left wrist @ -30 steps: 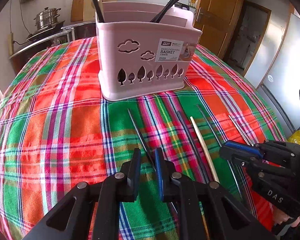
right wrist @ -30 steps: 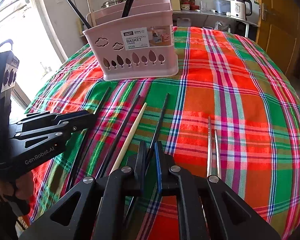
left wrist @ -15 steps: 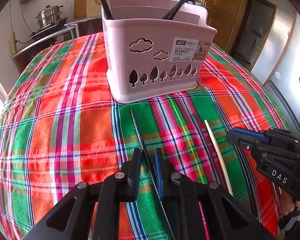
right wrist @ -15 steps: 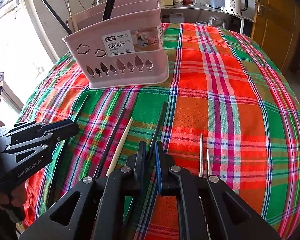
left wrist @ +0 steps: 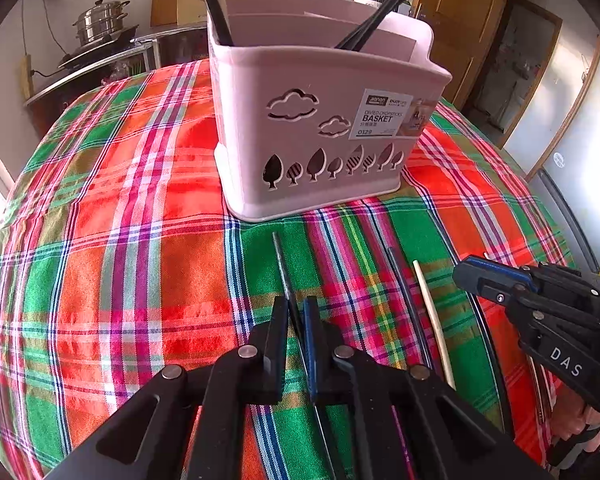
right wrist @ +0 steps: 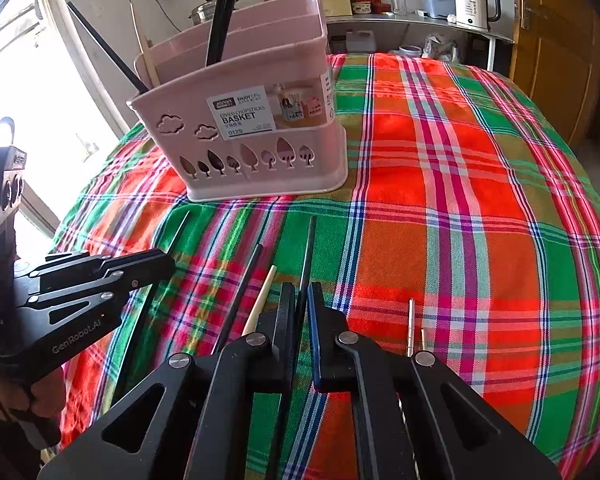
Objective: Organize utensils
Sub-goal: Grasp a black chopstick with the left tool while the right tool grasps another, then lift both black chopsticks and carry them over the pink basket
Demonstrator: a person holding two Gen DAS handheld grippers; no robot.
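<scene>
Plaid-clothed table (left wrist: 132,208): pink plastic chopstick basket (left wrist: 320,140) upright, sticks inside. Left claw (left wrist: 296,320) nipped narrow on thin black chopstick (left wrist: 280,256); right claw (right wrist: 302,312) likewise grips long black chopstick (right wrist: 309,248) (pale wooden one (right wrist: 260,300) lies beside).

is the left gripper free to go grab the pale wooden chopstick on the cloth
Probably not yet: the left gripper looks shut on a black chopstick. The pale wooden chopstick lies uncovered to its right, beside the right gripper.
</scene>
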